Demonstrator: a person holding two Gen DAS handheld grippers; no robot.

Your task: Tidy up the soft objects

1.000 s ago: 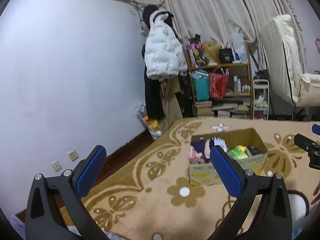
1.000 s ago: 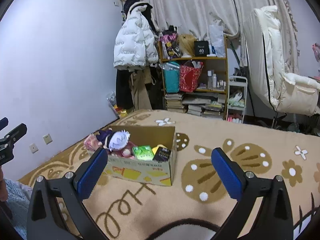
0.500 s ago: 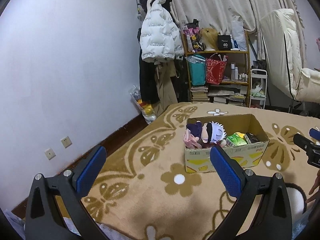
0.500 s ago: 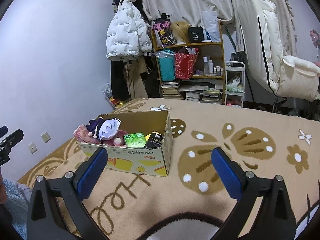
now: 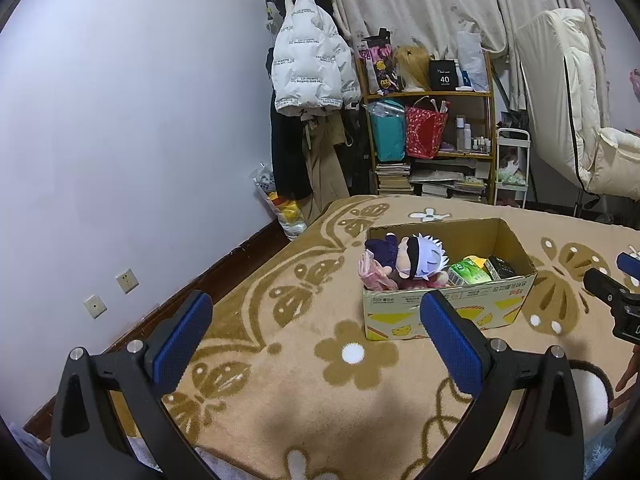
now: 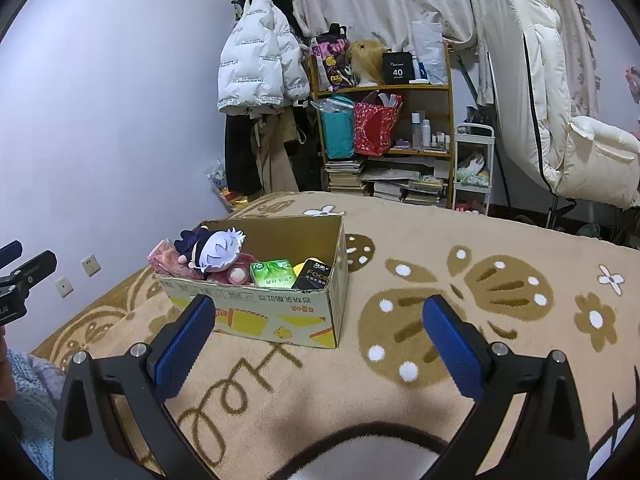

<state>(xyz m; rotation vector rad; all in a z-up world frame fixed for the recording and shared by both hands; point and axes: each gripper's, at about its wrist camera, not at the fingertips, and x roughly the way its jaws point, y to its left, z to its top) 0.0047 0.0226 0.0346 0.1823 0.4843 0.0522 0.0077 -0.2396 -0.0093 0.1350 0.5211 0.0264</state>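
We are holding the left gripper (image 5: 316, 328) with its blue-padded fingers (image 5: 180, 340) spread wide and nothing between them, hovering above the beige flowered blanket (image 5: 280, 380). We are holding the right gripper (image 6: 316, 328) the same way, its fingers (image 6: 452, 344) standing far apart and gripping nothing, above the same blanket where brown lettering is running across it. Each gripper is showing at the edge of the other's view: the right one at the far right of the left camera, the left one at the far left of the right camera.

Ahead of both grippers, an open cardboard box (image 6: 280, 312) is sitting on the blanket, well apart from the fingertips. Inside it, a plush doll (image 6: 216, 250) with pale hair and dark clothes is lying at the left end, resting on pink soft things (image 6: 168, 258). Beside the doll a green tissue pack (image 6: 274, 274) is leaning, and next to that a black pack (image 6: 314, 276) is standing against the right wall, with something yellow showing behind them.

Beyond the blanket, a wooden shelf (image 5: 432, 94) is holding bags, books and bottles, a white puffer jacket (image 5: 312, 64) is hanging by the wall, and a white chair (image 6: 560, 120) is standing on the right.
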